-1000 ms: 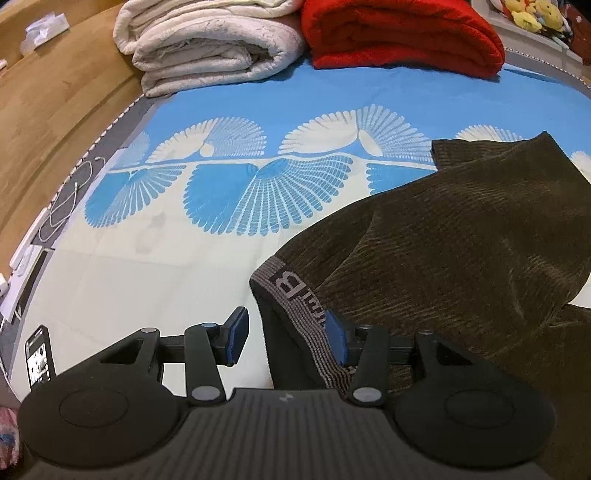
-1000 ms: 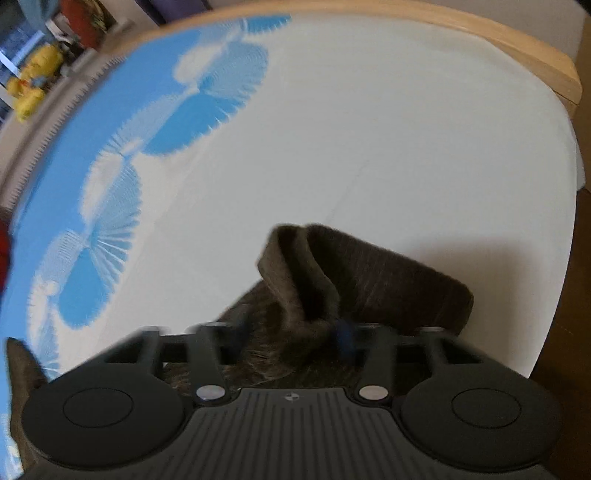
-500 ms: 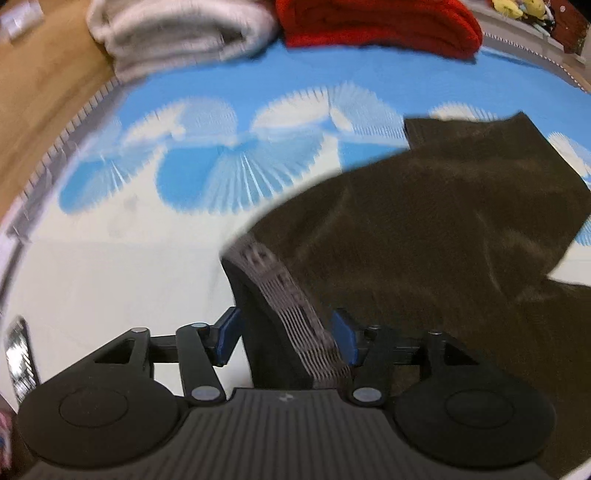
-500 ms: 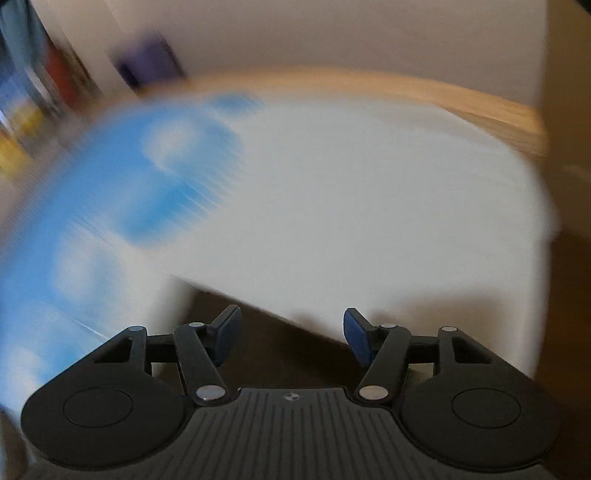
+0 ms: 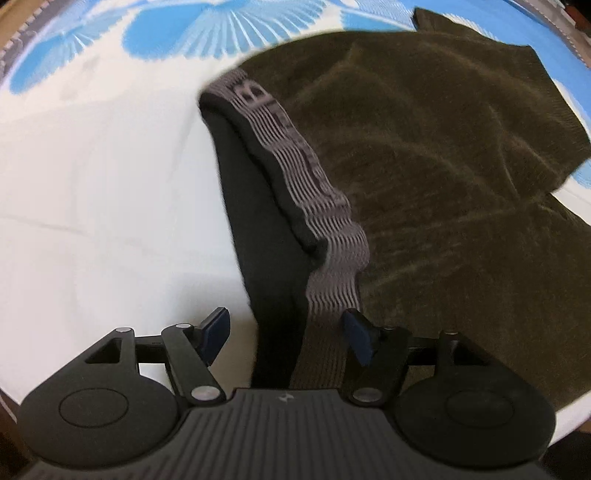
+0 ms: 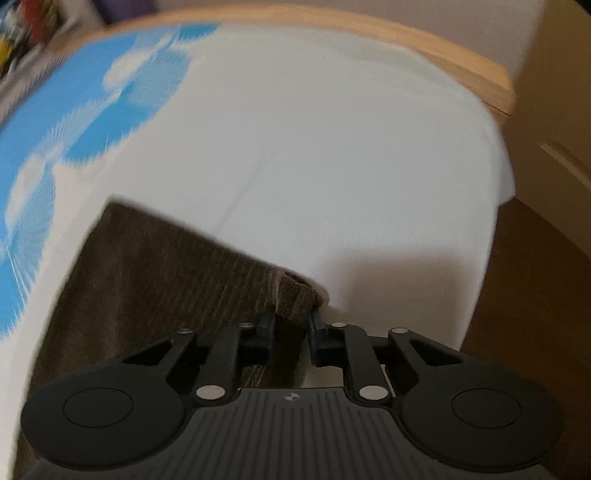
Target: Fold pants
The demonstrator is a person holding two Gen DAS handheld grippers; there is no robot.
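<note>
Dark olive-brown corduroy pants [image 5: 436, 155] lie on the bed, with a grey striped waistband [image 5: 295, 162] running toward my left gripper [image 5: 284, 332]. The left gripper is open, its blue pads either side of the waistband, not clamped. In the right wrist view a leg end of the pants [image 6: 155, 273] lies on the white sheet. My right gripper [image 6: 291, 328] is shut on the corner of that leg hem [image 6: 295, 299].
The bed sheet [image 5: 92, 192] is white with blue fan patterns [image 5: 207, 33] further back. In the right wrist view the wooden bed frame [image 6: 406, 40] curves along the far edge; the sheet's edge drops to a dark wooden floor [image 6: 535, 295] at right.
The left gripper moved in over the waistband and stays open. The right gripper, open half a second ago, has closed on the leg hem corner; the crumpled leg end now lies flatter.
</note>
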